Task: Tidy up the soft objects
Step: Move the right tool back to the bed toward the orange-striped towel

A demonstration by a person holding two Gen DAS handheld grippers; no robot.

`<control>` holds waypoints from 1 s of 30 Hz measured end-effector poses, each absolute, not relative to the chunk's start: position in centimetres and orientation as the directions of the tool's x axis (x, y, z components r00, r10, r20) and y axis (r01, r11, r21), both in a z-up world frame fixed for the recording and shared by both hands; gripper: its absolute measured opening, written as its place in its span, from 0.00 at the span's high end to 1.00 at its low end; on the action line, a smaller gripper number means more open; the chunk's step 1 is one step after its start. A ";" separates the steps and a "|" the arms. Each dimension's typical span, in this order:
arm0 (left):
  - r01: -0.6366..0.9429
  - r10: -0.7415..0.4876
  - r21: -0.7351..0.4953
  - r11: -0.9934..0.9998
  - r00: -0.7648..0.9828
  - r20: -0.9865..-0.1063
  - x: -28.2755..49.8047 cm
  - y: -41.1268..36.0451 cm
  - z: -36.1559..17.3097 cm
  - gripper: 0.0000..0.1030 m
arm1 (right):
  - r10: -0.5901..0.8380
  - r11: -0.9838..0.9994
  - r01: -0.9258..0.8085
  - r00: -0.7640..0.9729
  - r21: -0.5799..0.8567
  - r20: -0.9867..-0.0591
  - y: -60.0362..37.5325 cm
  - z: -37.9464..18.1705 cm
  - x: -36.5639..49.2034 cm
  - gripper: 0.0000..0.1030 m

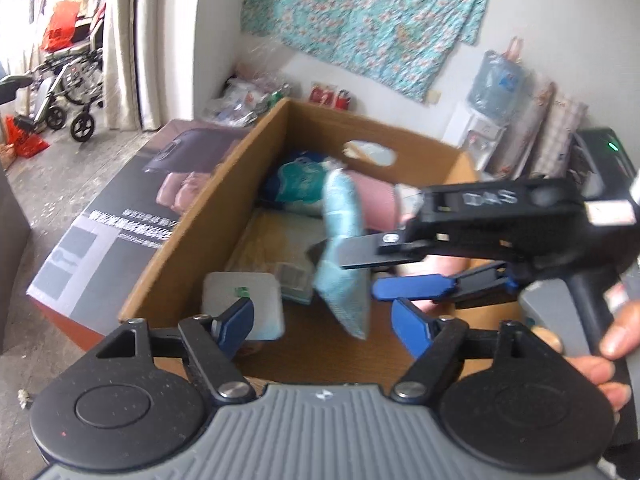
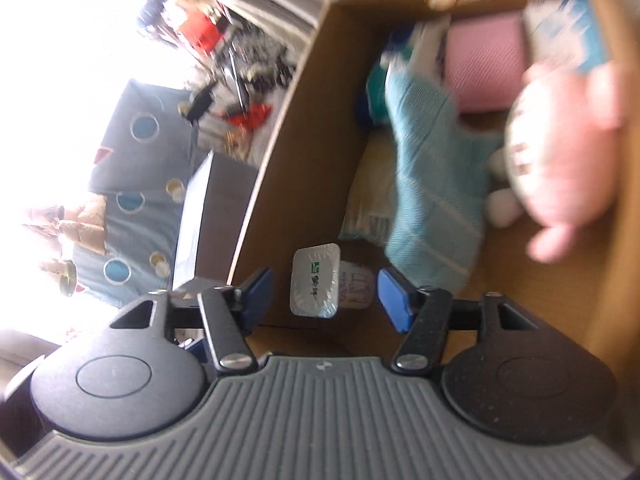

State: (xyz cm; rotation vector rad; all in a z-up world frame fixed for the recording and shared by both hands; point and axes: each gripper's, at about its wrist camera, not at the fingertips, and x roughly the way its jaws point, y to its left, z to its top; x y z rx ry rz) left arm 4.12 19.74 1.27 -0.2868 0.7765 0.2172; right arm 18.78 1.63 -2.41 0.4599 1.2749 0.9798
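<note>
An open cardboard box (image 1: 188, 236) holds soft things: a light blue cloth (image 1: 344, 248), a pink roll (image 1: 372, 204), a teal packet (image 1: 300, 184) and a white tissue pack (image 1: 244, 304). My left gripper (image 1: 324, 320) is open and empty over the box's near edge. My right gripper (image 1: 360, 268) reaches in from the right, open, beside the blue cloth. In the right wrist view the right gripper (image 2: 324, 292) is open over the tissue pack (image 2: 316, 284); the blue cloth (image 2: 432, 184), pink roll (image 2: 484, 60) and a pink plush toy (image 2: 560, 152) lie in the box (image 2: 288, 168).
A printed carton (image 1: 100, 240) lies left of the box. A wheelchair (image 1: 68, 84) stands far left by a curtain. A floral cloth (image 1: 368, 16) hangs on the wall; a water dispenser (image 1: 488, 100) and cushions stand at the back right.
</note>
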 end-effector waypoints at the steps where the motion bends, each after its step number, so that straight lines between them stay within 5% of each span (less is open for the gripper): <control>1: -0.281 0.073 -0.182 0.942 0.705 -0.706 3.9 19.1 1.5 0.22 | 0.820 0.540 -0.359 0.021 0.761 -0.572 0.0 -1.8 18.3 0.32; 4: -0.226 0.023 -0.208 0.952 0.728 -0.685 3.3 16.7 1.8 0.18 | 0.844 0.522 -0.375 0.103 0.766 -0.526 -5.6 -0.3 17.2 0.25; 11: -0.038 -0.129 -0.245 0.969 0.765 -0.631 3.1 9.6 2.2 0.15 | 0.833 0.548 -0.356 0.312 0.757 -0.457 -17.8 2.0 13.8 0.25; 19: 0.126 -0.268 -0.267 0.955 0.750 -0.605 4.6 1.4 0.2 0.15 | 0.666 0.727 -0.302 0.527 0.616 -0.527 -30.6 1.8 10.3 0.24; 27: 0.178 -0.351 -0.328 0.928 0.713 -0.607 8.6 -4.5 -1.5 0.35 | 0.454 0.890 -0.269 0.587 0.367 -0.670 -36.0 -2.7 9.7 0.28; 30: 0.177 -0.360 -0.337 0.925 0.694 -0.624 10.1 -6.3 -2.1 0.46 | 0.405 0.914 -0.286 0.572 0.289 -0.713 -35.6 -4.5 11.4 0.39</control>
